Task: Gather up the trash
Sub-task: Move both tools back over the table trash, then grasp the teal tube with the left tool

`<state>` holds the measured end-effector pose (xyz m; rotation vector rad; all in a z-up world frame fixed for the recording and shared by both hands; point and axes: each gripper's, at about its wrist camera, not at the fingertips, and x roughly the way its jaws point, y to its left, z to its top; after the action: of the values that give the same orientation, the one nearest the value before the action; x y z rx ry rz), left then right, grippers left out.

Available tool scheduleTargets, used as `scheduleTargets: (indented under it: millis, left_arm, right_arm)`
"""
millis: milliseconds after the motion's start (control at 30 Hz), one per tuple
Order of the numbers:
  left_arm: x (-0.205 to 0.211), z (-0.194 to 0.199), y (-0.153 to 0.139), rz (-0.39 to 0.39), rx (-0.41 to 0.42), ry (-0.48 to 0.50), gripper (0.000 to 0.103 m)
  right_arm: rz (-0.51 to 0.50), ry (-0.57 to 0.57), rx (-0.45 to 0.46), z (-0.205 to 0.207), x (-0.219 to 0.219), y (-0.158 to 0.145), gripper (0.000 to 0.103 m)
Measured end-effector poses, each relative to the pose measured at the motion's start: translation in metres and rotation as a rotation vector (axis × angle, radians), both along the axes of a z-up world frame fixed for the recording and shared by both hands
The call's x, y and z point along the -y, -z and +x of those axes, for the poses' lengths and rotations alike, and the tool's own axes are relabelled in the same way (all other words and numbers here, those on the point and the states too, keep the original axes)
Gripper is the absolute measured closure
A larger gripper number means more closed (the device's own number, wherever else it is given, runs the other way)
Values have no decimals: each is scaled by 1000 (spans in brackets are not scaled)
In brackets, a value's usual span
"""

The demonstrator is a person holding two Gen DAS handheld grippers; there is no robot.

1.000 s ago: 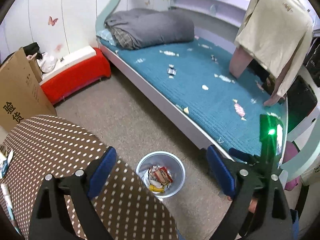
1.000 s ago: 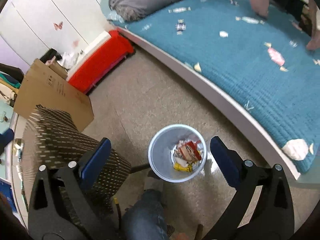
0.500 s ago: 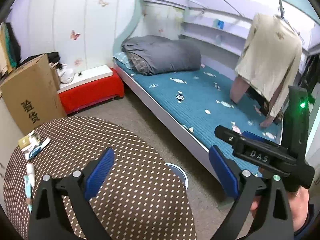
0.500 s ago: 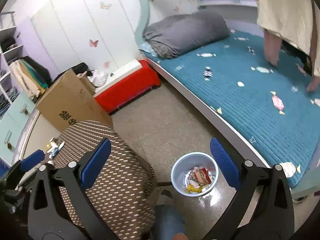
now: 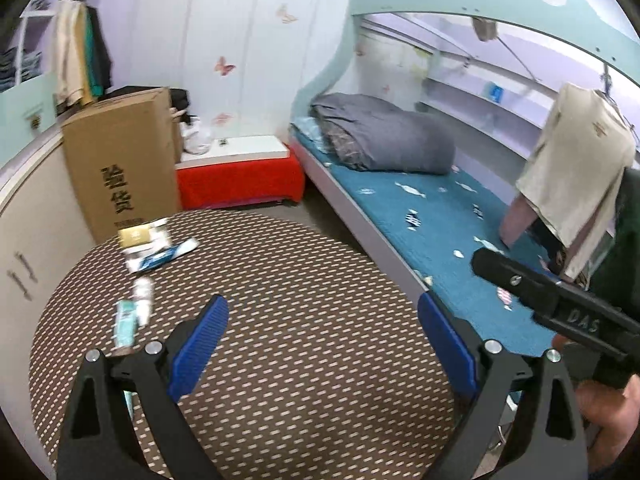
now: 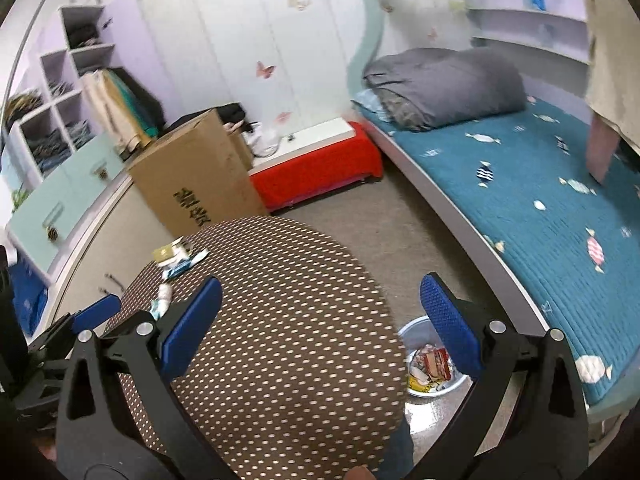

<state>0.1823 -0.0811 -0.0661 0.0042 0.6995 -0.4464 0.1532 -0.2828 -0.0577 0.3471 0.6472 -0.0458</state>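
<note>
- The left gripper (image 5: 320, 344) hangs over the round dotted table (image 5: 280, 288), its blue-padded fingers (image 5: 200, 344) spread wide with nothing between them.
- The right gripper (image 6: 320, 328) is likewise splayed wide and empty, above the same table (image 6: 280, 320) and looking partly past its edge to the floor.
- The trash still to be picked up lies at the far left part of the tabletop: a loose cluster of wrappers (image 5: 148, 248), with a gold-and-white packet at the back, a blue-and-white sachet beside it, and a teal packet (image 5: 126, 320) nearer the left gripper. From the right wrist the same wrappers (image 6: 176, 260) appear small and blurred.
- The bin (image 6: 436, 364), a pale round tub, stands on the floor between the table and the bed; the table edge hides part of its rim. Inside it are crumpled packets, a red-and-white one on top and something yellow at the near wall. It does not appear in the left wrist view.
- More small wrappers (image 6: 484, 172) are scattered over the teal bed cover (image 6: 540, 240), including a pink-striped one (image 6: 595, 250) towards the foot.
- A tall cardboard box (image 5: 120, 168) with printed characters stands behind the table against a cabinet; whether anything is inside cannot be told.
- A hand (image 5: 608, 412) holds the right gripper's black body at the right edge of the left wrist view.
</note>
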Motion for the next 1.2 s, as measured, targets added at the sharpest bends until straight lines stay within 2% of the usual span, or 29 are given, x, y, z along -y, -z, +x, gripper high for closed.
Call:
scheduleTargets:
  millis: [567, 800, 1000, 1200]
  left_arm:
    - [-128, 6, 33, 12, -21, -224, 10]
    - [-180, 16, 60, 11, -74, -332, 10]
    - [-194, 27, 83, 35, -116, -343, 10]
    - [-183, 46, 102, 81, -144, -305, 10]
  right_arm:
    - [-76, -155, -38, 41, -94, 3, 6]
    - [-109, -234, -57, 67, -136, 9, 6]
    - [-132, -314, -115, 102, -172, 33, 6]
    - [-126, -355, -178, 136, -196, 68, 6]
